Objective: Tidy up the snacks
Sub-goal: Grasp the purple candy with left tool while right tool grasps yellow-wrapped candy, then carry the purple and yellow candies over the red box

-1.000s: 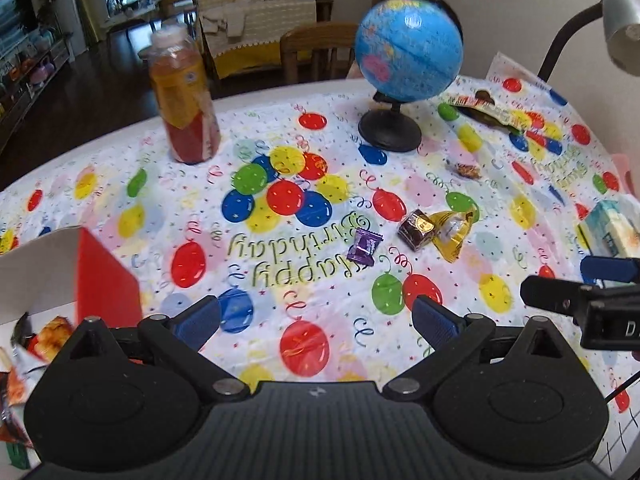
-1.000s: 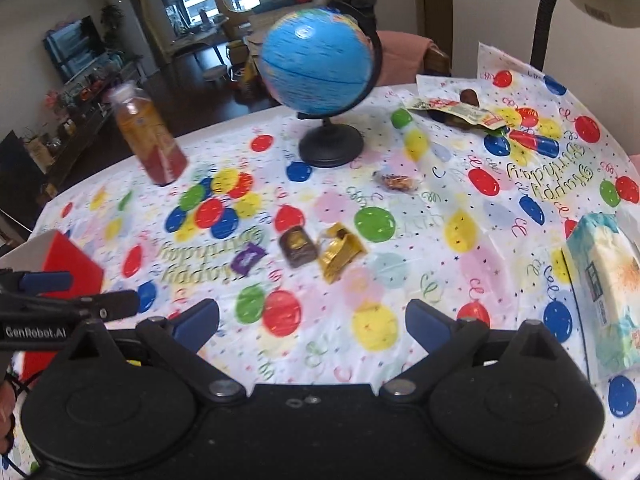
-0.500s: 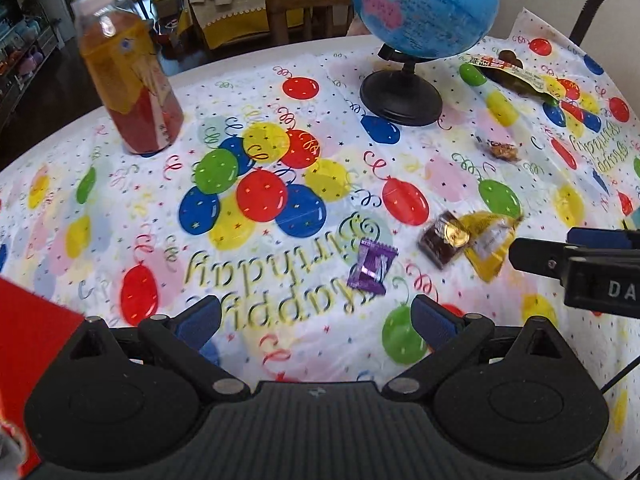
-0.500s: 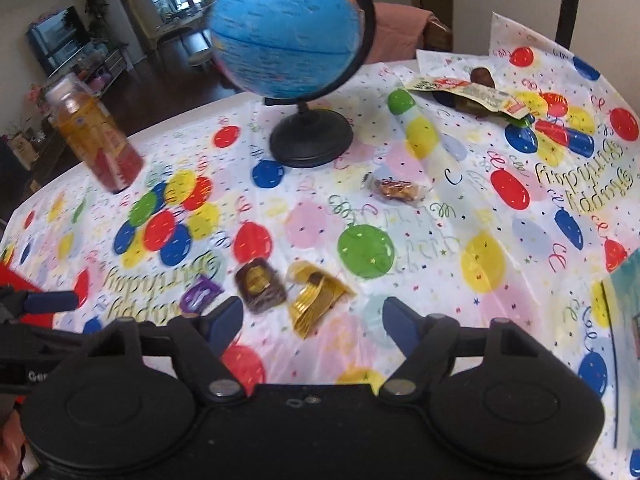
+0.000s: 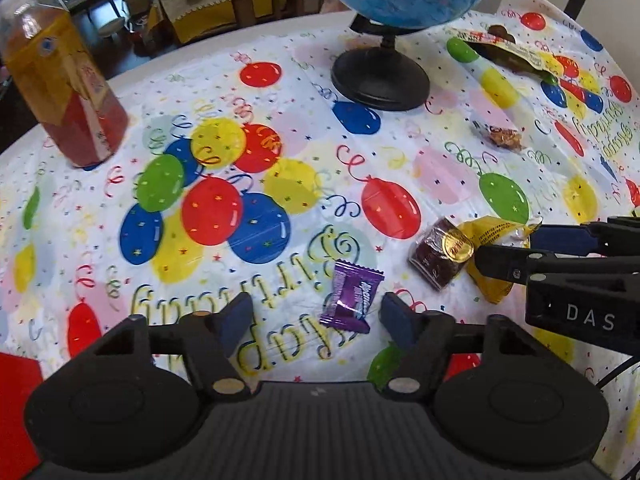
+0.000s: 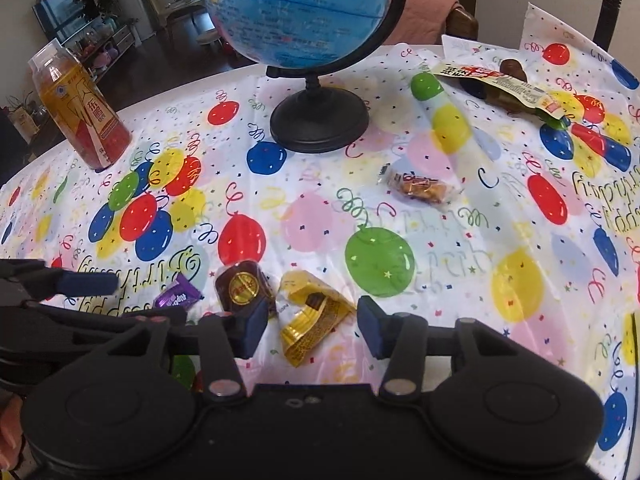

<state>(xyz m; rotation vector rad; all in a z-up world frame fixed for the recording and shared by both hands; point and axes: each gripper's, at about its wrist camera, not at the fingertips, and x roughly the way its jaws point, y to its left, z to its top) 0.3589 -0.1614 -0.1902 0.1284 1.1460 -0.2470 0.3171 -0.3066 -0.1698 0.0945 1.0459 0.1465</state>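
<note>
My left gripper (image 5: 316, 320) is open, low over the balloon tablecloth, with a purple candy (image 5: 352, 298) lying between its fingers. My right gripper (image 6: 310, 330) is open around a yellow snack packet (image 6: 312, 320), with a dark brown gold-sealed snack (image 6: 242, 288) by its left finger. The purple candy (image 6: 178, 294) also shows in the right wrist view. The brown snack (image 5: 440, 252) and yellow packet (image 5: 496, 252) lie to the right in the left wrist view, partly behind the right gripper (image 5: 532, 248). A clear-wrapped snack (image 6: 420, 190) lies further back.
A blue globe on a black base (image 6: 318, 120) stands at the back centre. An orange drink bottle (image 6: 78, 110) stands at the back left. A long wrapper over a dark object (image 6: 508, 88) lies at the back right. A red box corner (image 5: 16, 396) shows at the lower left.
Both grippers have moved forward and down toward the snacks. The left now straddles the purple candy and the right straddles the yellow packet. Both have narrowed slightly.
</note>
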